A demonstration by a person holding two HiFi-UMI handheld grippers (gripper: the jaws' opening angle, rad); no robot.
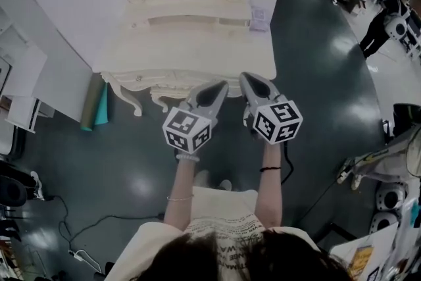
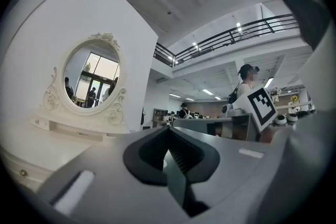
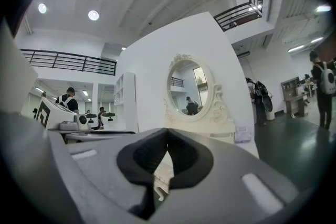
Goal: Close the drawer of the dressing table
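Fingers [image 1: 209, 97] together on left gripper [image 1: 223, 84] and right gripper [image 1: 243, 76], near dressing table [image 1: 171, 52] edge

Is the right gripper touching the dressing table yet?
Cannot tell. In the head view the right gripper overlaps the front edge of the cream carved dressing table; neither contact nor gap shows.

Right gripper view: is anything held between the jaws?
No, the right gripper has its jaws closed together with nothing between them.
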